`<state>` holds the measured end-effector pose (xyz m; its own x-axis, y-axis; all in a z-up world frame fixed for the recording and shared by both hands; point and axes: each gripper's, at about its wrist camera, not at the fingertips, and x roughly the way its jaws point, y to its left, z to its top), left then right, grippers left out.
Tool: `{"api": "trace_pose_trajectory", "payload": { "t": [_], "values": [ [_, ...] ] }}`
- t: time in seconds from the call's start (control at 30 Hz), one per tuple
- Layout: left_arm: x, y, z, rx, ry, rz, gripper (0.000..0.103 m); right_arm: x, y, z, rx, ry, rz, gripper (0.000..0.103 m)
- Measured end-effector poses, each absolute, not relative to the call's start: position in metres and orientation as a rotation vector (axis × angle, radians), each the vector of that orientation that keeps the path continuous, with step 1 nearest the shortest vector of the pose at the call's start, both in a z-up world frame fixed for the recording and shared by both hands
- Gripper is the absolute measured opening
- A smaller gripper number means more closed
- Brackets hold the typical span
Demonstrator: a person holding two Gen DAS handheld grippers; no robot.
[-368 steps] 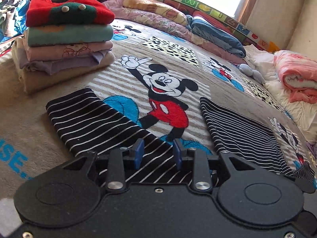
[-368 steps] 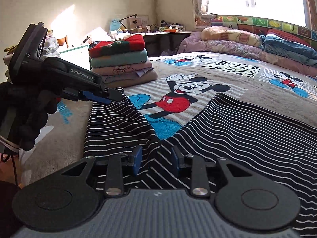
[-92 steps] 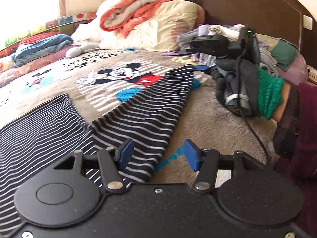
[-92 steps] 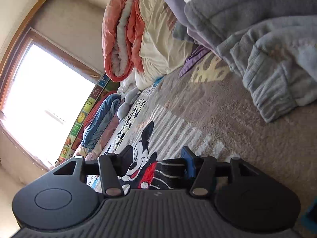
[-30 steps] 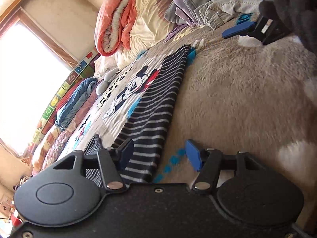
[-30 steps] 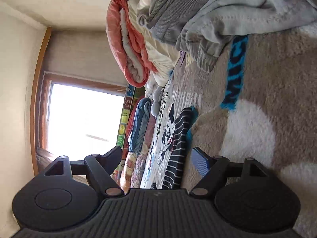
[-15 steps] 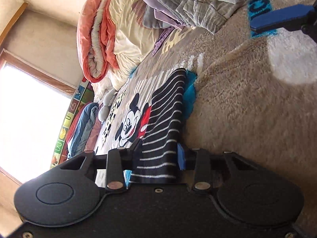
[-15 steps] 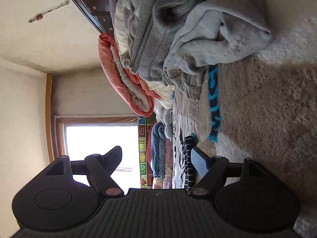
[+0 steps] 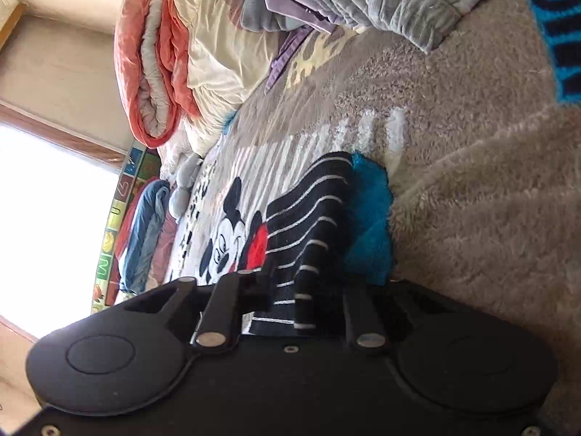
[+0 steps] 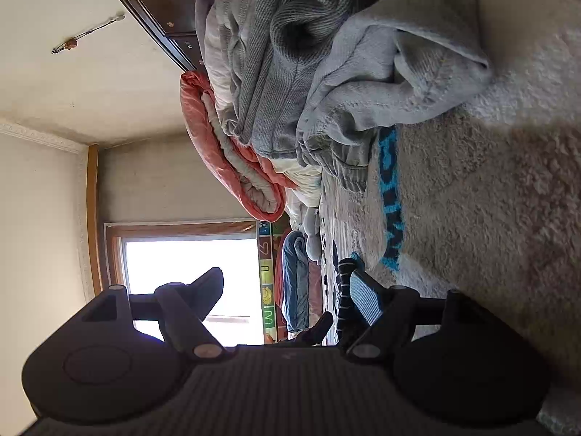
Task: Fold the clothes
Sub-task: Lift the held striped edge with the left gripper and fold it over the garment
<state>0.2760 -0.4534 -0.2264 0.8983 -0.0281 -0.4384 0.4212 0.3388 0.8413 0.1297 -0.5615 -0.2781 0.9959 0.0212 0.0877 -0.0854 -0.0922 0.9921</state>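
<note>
The black garment with thin white stripes (image 9: 308, 218) lies on the Mickey Mouse blanket (image 9: 472, 181). My left gripper (image 9: 301, 290) is shut on its near edge; the cloth bunches between the fingers. In the right wrist view only a narrow strip of the striped garment (image 10: 343, 290) shows beyond the gripper. My right gripper (image 10: 290, 290) is open and empty, turned on its side, its blue pad (image 10: 365, 299) close beside that strip.
A heap of grey clothes (image 10: 326, 72) lies on the blanket at the headboard end. A rolled orange quilt (image 9: 152, 54) and cream bedding (image 9: 218, 54) sit beyond. Folded blue and red bedding (image 9: 141, 232) lines the window side.
My left gripper closed on the striped garment's edge between one second and half a second ago and keeps hold. The right gripper stays open and has shifted slightly.
</note>
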Motion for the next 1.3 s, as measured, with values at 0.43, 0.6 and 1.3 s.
{"api": "trace_pose_trajectory", "payload": {
  "t": [0.43,0.6,1.3],
  "values": [
    [0.299,-0.368,-0.092,0.568,0.51,-0.38,0.002,0.127,-0.526,-0.215,1.18,0.066,0.18,0.081],
    [0.292,-0.296,-0.034,0.334,0.492,-0.403,0.002,0.132,-0.499,-0.196,1.056,0.113,0.259,0.081],
    [0.259,-0.087,0.041,0.037,0.375,-0.307,0.002,0.139,-0.249,-0.168,0.154,0.517,0.374,0.053]
  ]
}}
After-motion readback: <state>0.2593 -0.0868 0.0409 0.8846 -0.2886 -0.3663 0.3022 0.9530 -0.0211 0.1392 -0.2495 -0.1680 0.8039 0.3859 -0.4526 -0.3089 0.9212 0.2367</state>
